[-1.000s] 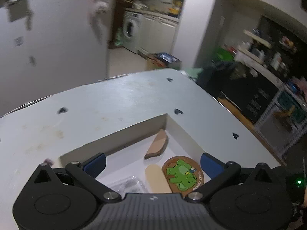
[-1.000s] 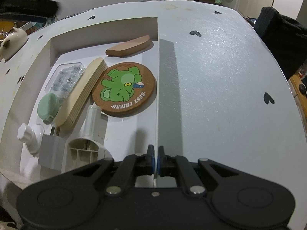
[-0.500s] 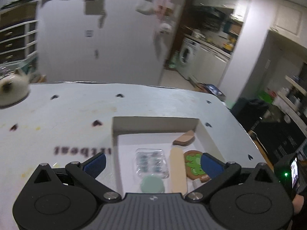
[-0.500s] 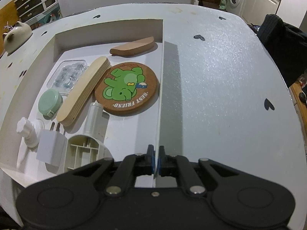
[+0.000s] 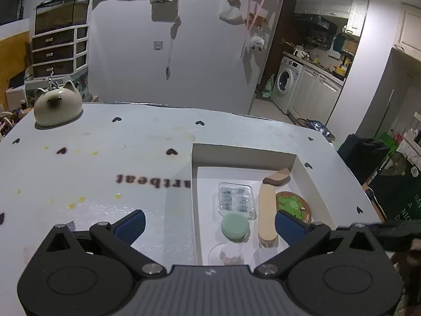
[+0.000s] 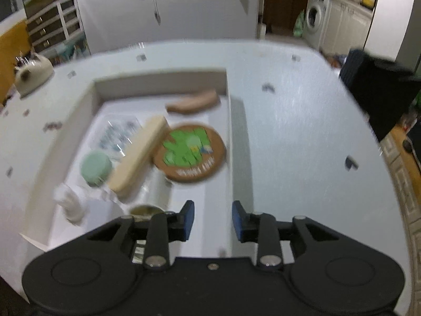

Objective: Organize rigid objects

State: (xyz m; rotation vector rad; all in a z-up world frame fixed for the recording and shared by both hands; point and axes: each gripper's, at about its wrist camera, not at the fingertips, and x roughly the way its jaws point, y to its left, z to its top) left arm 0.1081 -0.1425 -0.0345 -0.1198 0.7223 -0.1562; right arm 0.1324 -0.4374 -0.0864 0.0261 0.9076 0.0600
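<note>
A white open box (image 5: 195, 184) (image 6: 228, 100) sits on the table. In it lie a round cork coaster with a green animal (image 6: 190, 152) (image 5: 293, 205), a long pale wooden piece (image 6: 139, 155) (image 5: 266, 210), a brown curved wooden piece (image 6: 193, 102) (image 5: 277, 179), a clear blister pack (image 5: 236, 201), a round green case (image 6: 95, 167) (image 5: 235, 227) and small white items (image 6: 69, 202). My left gripper (image 5: 209, 226) is open and empty above the box's near left wall. My right gripper (image 6: 213, 221) is open and empty over the box's near right wall. The right wrist view is blurred.
A cream cat-shaped pot (image 5: 58, 105) stands at the table's far left corner. The table (image 5: 105, 163) is white with small black hearts and printed letters. A dark chair or bag (image 6: 379, 89) stands off the right edge. A wall lies behind.
My right gripper was shut on the box's right wall and has opened and pulled back and up. My left gripper has swung left, so the box now sits to its right.
</note>
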